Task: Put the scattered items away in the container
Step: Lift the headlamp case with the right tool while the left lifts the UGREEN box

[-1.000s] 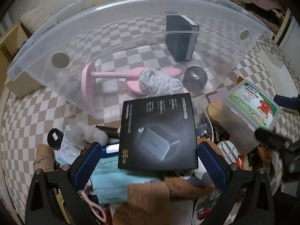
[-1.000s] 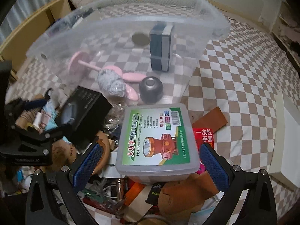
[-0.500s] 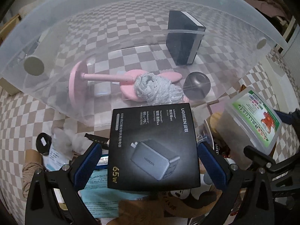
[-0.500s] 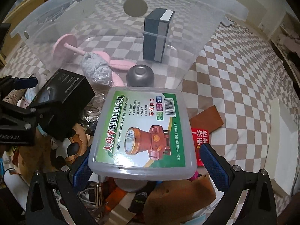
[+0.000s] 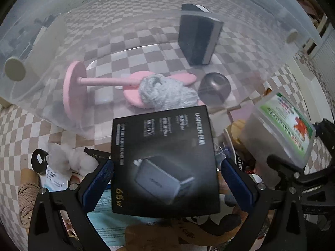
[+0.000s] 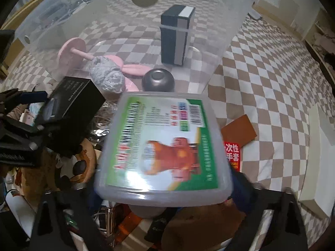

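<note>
In the left wrist view my left gripper [image 5: 165, 167] is shut on a black charger box [image 5: 165, 159], held above the clutter just short of the clear plastic container [image 5: 41, 104]. My right gripper [image 6: 165, 188] is shut on a clear plastic flashlight case [image 6: 165, 142] with a green label. Its blue fingers are mostly hidden under the case, which also shows at the right of the left wrist view [image 5: 280, 129]. Inside the container lie a pink stand [image 5: 77, 87], a grey cloth bundle [image 5: 163, 92], a dark bowl [image 5: 213, 85] and an upright black-and-grey box [image 5: 199, 35].
A pile of scattered items lies under both grippers: a plush toy [image 6: 77, 167], a coil of rope [image 5: 28, 198], paper packets [image 5: 54, 177], a brown card [image 6: 238, 129] and a red glove packet [image 6: 232, 154]. Checkered cloth [image 6: 272, 83] stretches to the right. A white slab [image 6: 316, 163] sits far right.
Both grippers have risen and moved forward toward the container, each carrying its box. The container's near wall now fills more of both views.
</note>
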{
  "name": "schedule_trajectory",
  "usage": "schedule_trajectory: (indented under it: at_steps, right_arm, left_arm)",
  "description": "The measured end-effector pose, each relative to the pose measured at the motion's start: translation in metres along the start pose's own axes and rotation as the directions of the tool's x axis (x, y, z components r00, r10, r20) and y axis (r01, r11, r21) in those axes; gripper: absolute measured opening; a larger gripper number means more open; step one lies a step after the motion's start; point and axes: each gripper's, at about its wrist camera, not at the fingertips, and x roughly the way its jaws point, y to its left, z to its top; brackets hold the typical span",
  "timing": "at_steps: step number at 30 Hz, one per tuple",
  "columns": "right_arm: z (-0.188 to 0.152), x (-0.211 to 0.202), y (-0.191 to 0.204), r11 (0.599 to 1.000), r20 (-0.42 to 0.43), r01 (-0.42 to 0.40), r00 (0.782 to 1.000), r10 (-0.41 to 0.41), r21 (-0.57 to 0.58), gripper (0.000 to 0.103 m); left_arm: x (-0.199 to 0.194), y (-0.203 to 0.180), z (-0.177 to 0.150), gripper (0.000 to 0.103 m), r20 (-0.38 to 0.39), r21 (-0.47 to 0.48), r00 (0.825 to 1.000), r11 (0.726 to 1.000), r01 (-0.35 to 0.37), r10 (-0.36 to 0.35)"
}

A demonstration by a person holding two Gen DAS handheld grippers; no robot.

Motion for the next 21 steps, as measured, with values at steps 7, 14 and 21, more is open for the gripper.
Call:
schedule_trajectory:
  at_steps: [7, 14, 21]
  right_arm:
    - [-0.004, -0.004, 0.006, 0.999, -0.007, -0.015, 1.0, 0.014, -0.034, 0.09]
    - [-0.019, -0.016, 0.008, 0.998, 0.005, -0.017, 1.0, 0.017, -0.058, 0.09]
    - [-0.028, -0.023, 0.011, 0.998, 0.005, -0.002, 1.0, 0.003, -0.064, 0.09]
  left_arm:
    - [0.007, -0.018, -0.011, 0.103, 0.001, 0.119, 0.994, 0.987, -0.105, 0.106]
    - [0.003, -0.024, -0.024, 0.098, 0.013, 0.18, 0.99, 0.974, -0.14, 0.14]
    - [-0.009, -0.021, -0.026, 0.081, 0.033, 0.152, 0.994, 0.982, -0.113, 0.109]
